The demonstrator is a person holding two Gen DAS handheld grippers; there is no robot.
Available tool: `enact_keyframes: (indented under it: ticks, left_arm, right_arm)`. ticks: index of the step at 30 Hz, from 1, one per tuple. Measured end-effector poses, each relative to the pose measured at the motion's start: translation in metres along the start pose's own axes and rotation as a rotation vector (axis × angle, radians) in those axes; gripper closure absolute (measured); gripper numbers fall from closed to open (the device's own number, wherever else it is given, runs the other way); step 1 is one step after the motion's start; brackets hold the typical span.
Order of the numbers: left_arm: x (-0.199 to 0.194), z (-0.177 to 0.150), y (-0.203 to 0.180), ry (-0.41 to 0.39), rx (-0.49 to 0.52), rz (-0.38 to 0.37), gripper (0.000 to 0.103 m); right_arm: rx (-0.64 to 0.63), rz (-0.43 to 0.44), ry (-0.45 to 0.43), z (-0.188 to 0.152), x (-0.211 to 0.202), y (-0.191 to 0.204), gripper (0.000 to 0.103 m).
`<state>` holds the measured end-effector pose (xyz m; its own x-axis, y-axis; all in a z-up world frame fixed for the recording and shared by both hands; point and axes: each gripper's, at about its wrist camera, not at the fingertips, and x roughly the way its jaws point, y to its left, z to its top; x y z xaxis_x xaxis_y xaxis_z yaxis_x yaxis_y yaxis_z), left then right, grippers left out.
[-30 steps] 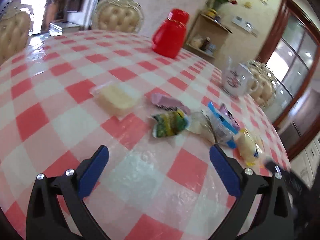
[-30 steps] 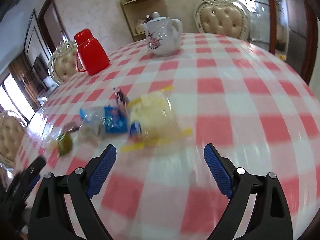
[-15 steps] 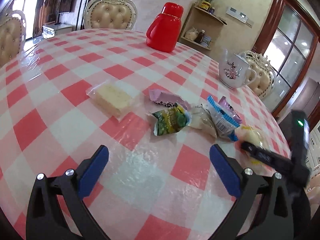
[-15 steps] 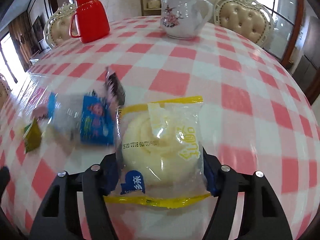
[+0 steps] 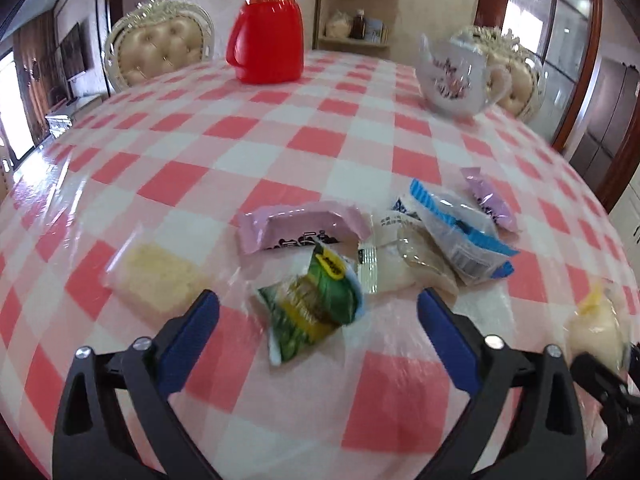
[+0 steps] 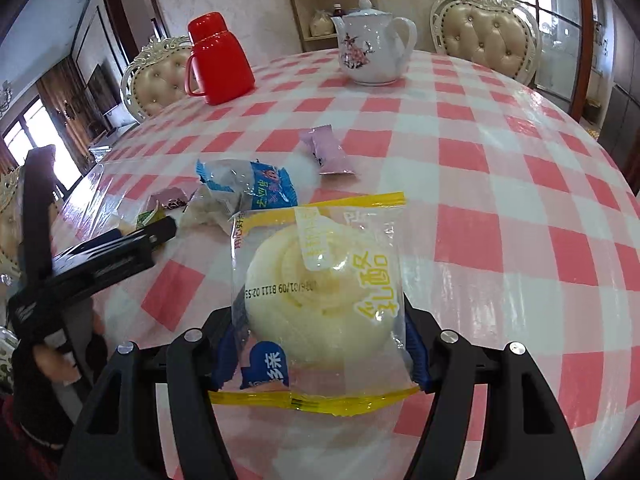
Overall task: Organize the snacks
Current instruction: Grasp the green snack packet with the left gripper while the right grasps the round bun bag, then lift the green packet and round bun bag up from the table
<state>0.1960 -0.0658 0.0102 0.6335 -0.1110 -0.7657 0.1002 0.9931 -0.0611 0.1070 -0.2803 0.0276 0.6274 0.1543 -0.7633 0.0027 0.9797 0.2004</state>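
The right gripper is clamped on a wrapped round bun, its 2 blue pads pressing the clear wrapper from either side at the bun's widest part; the jaws have just been closing on it. The packet sits low over the checked tablecloth, whether lifted or resting I cannot tell. It looks light and soft: the bread will squash under a hard squeeze, and the film is glossy and probably slippery, so a gentle hold across the body seems safer than one on the crimped yellow seams (those would likely just fold).

The left gripper stands wide apart and empty, its jaws having just narrowed a little, with the green packet lying between and just ahead of the pads, untouched. That packet is crumpled and puffy, light by the look of it, best taken across its middle.

The other snacks lie close together on the cloth:
- a pink bar wrapper touching the green packet's far edge
- a clear packet of pale cake beside the left pad
- a blue-edged clear packet overlapping another clear packet
- a small lilac packet just beyond

The loose film ends offer little to hold, so the filled centres seem the place to grip

The red flask and the teapot stand well apart at the far side
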Motion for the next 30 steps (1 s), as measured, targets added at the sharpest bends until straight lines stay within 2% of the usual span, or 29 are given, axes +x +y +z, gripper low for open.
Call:
enact_keyframes:
  ticks: [2,3,4,11,15,19,25,30]
  left_arm:
    - [0.011,0.002,0.000,0.045,0.011,-0.018,0.023]
    - [0.011,0.003,-0.001,0.039,0.027,-0.015,0.048]
    - [0.008,0.002,-0.002,0.030,0.059,-0.015,0.063]
    - [-0.021,-0.016,-0.001,-0.014,0.097,-0.048,0.066]
    - [-0.046,-0.022,0.005,-0.053,0.059,-0.076,0.066]
    - [-0.060,-0.036,0.012,-0.058,0.023,-0.100,0.065]
    - [-0.085,-0.055,0.019,-0.086,-0.006,-0.124,0.065]
    - [-0.094,-0.073,0.029,-0.075,-0.048,-0.140,0.065]
  right_arm:
    - [-0.013,0.004,0.001,0.000,0.001,0.002,0.038]
    - [-0.017,0.005,0.005,-0.001,0.002,0.003,0.038]
    - [-0.019,0.005,0.009,-0.001,0.004,0.003,0.038]
    - [-0.018,-0.011,0.012,-0.003,0.010,-0.004,0.038]
    - [-0.011,-0.017,0.021,-0.004,0.014,-0.007,0.038]
    - [-0.009,-0.013,0.014,-0.004,0.014,-0.007,0.038]
    - [-0.009,-0.001,-0.026,-0.006,0.011,-0.008,0.039]
    - [0.003,0.004,-0.057,-0.014,-0.001,-0.006,0.039]
